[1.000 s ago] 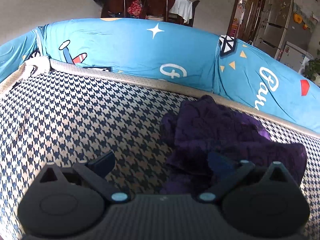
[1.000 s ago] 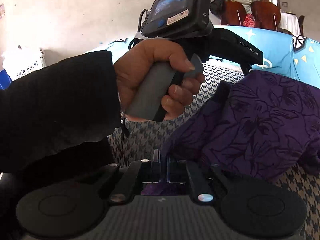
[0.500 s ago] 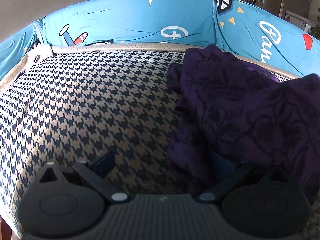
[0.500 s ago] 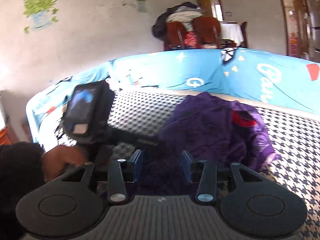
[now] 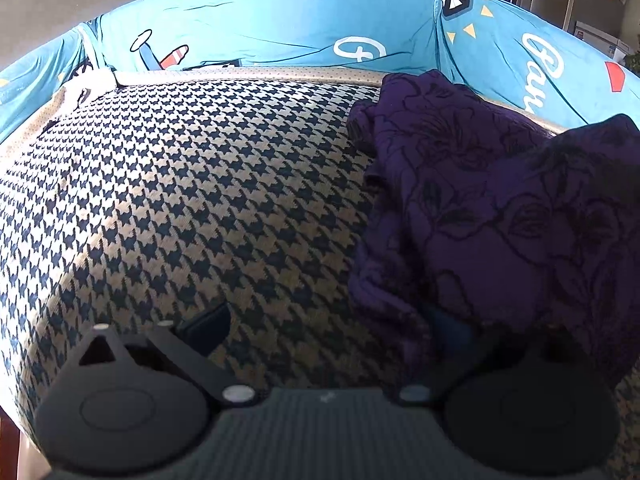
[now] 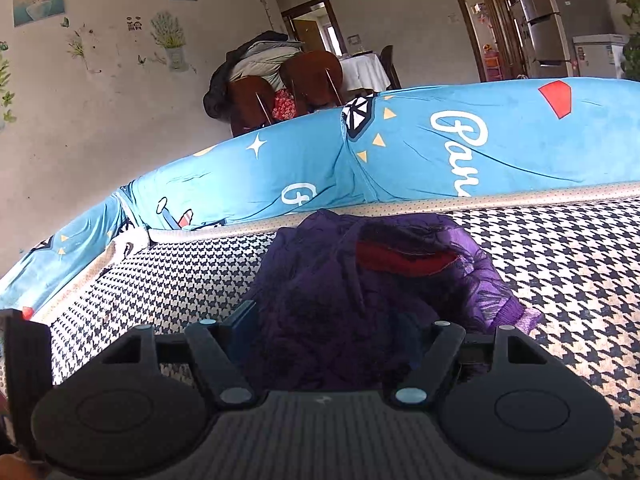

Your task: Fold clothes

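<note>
A dark purple garment [image 5: 500,208] with a black flower print lies crumpled on the houndstooth mattress [image 5: 180,200]. In the right wrist view the garment [image 6: 320,304] is a heap with a red patch [image 6: 400,258] showing near its top. My left gripper [image 5: 328,328] stands open at the heap's left edge, its right finger sunk into a purple fold. My right gripper [image 6: 328,332] points at the near side of the heap. Its jaws are opening, with cloth filling the gap between them and no pad pressing on it.
A blue padded bumper [image 6: 440,152] with cartoon prints walls the mattress at the back and left, above a beige piped rim [image 5: 280,74]. Behind it stand wooden chairs [image 6: 288,84] piled with clothes, and a fridge [image 6: 560,20]. The left gripper's black housing [image 6: 24,360] shows at the left edge.
My right gripper went from shut to open and swung off the person's hand to face the heap. My left gripper sank closer to the mattress, and the garment now reaches its right finger.
</note>
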### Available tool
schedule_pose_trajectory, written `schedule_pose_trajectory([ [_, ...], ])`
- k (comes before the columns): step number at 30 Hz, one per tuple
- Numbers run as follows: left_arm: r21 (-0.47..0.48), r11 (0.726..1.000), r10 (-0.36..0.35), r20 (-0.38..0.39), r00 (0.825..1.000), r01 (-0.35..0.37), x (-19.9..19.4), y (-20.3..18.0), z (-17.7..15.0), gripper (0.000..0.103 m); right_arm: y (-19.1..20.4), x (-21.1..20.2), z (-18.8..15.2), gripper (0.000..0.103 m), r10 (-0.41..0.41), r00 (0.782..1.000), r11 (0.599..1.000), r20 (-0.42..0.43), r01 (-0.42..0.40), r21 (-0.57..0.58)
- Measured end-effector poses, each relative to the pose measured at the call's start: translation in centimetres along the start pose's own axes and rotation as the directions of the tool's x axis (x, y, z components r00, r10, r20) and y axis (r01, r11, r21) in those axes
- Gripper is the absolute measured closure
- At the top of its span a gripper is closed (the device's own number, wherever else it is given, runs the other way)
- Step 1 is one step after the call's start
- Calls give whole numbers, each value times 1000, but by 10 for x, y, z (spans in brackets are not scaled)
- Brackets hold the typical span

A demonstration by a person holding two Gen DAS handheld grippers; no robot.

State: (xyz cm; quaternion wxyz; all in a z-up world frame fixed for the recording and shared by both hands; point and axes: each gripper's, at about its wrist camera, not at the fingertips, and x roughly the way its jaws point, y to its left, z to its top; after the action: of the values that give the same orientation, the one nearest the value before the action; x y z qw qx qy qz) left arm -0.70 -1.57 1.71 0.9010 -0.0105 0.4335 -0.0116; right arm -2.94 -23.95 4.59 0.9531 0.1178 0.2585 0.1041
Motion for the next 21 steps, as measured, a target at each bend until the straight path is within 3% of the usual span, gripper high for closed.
schedule_pose_trajectory([
  [1, -12, 1000, 3, 11, 1000, -3, -4, 3, 1, 0, 1, 1, -4, 50, 4, 1000, 1000, -14, -4, -3],
  [3, -40, 999, 13, 38, 999, -12, -12, 9, 2, 0, 3, 3, -10, 78, 22, 999, 1000, -40, -22, 5],
  [6, -105, 994, 50, 90, 995, -40, -26, 22, 8, 0, 8, -5, -14, 83, 37, 999, 999, -17, -38, -10],
  [10, -163, 985, 87, 149, 985, -62, -44, 36, 14, 0, 24, -18, -19, 86, 123, 992, 990, -19, -124, -66],
  [16, -184, 983, 30, 171, 985, 2, -59, 43, 17, 0, 61, -36, -41, 89, 259, 961, 938, -97, -274, -213],
  [17, -183, 983, 18, 176, 984, 15, -61, 42, 17, 0, 67, -37, -46, 94, 276, 954, 927, -117, -296, -230],
  [21, -169, 984, -29, 198, 980, 63, -74, 38, 11, 0, 85, -41, -65, 94, 295, 940, 894, -169, -334, -298],
])
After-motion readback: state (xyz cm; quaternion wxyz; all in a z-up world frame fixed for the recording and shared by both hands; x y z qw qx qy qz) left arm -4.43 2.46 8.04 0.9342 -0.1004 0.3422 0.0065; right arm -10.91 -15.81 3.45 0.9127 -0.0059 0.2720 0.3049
